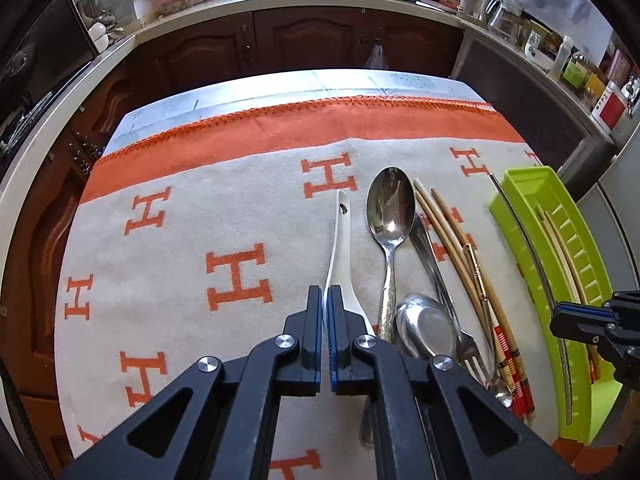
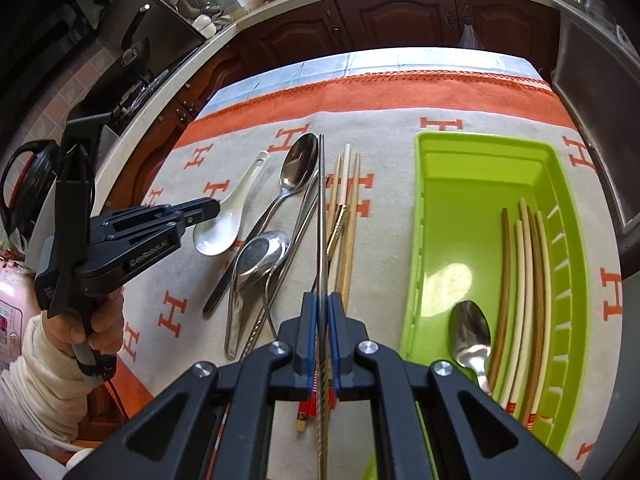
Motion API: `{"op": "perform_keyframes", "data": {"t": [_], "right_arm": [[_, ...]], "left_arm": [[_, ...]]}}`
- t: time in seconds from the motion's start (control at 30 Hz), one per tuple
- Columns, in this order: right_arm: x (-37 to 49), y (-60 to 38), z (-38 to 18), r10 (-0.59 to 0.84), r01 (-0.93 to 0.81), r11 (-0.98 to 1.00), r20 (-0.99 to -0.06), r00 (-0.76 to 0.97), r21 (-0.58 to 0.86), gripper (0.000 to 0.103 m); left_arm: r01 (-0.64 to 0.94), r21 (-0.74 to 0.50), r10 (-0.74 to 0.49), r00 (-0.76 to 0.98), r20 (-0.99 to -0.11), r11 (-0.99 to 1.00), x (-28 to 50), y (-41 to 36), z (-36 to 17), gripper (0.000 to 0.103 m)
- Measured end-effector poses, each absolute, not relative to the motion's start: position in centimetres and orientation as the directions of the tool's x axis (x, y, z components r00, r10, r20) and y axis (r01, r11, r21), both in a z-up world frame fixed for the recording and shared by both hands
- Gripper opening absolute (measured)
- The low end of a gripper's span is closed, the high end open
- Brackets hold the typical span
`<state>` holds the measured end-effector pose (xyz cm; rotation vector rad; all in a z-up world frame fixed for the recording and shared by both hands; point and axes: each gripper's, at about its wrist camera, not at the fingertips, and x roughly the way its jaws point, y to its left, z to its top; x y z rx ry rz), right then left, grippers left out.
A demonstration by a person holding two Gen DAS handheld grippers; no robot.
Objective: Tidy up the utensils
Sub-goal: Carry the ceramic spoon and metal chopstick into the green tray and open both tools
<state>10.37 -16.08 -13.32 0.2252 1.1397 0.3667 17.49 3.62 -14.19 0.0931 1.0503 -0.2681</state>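
A white ceramic spoon [image 1: 340, 232] lies on the patterned cloth, and my left gripper [image 1: 325, 300] is shut on the rim of its bowl [image 2: 218, 236]. In the right wrist view the left gripper [image 2: 214, 206] comes in from the left. My right gripper [image 2: 323, 304] is shut on a thin metal chopstick [image 2: 321, 200], which points away over the utensil pile. From the left wrist view, the right gripper [image 1: 554, 316] and the metal chopstick [image 1: 524, 232] hang beside the green tray [image 1: 516, 184]. The green tray [image 2: 420, 200] holds a metal spoon [image 2: 470, 332] and several chopsticks [image 2: 528, 280].
Two metal spoons [image 1: 390, 204] [image 1: 428, 324], a fork [image 1: 472, 352] and wooden chopsticks [image 1: 448, 232] lie together on the orange-and-grey cloth [image 1: 180, 280]. A hand in a cream sleeve [image 2: 48, 360] holds the left gripper. Dark cabinets and a cluttered counter ring the table.
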Motion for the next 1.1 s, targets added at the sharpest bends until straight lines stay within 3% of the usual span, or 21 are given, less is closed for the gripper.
{"op": "perform_keyframes", "data": {"t": [0.3, 0.53, 0.83, 1.1], "right_arm": [[8.7, -18.8, -11.6, 0.394, -0.114, 0.916, -0.813, 0.428, 0.385, 0.005], [7.0, -22.4, -11.6, 0.339, -0.034, 0.931, -0.825, 0.453, 0.364, 0.005], [6.2, -26.2, -14.0, 0.204, 0.064, 0.966, -0.890, 0.407, 0.251, 0.005], [5.9, -26.8, -14.5, 0.206, 0.057, 0.967, -0.893, 0.401, 0.248, 0.006]], "left_arm": [[0.260, -0.117, -0.239, 0.507, -0.828, 0.958, 14.8, 2.9, -8.9, 0.000], [0.332, -0.125, -0.293, 0.523, -0.801, 0.935, 11.8, -3.0, -5.4, 0.000], [0.400, -0.111, -0.305, 0.463, -0.832, 0.910, 10.6, -12.5, -7.3, 0.001], [0.413, -0.054, -0.236, 0.404, -0.884, 0.909, 11.1, -17.2, -11.5, 0.002]]}}
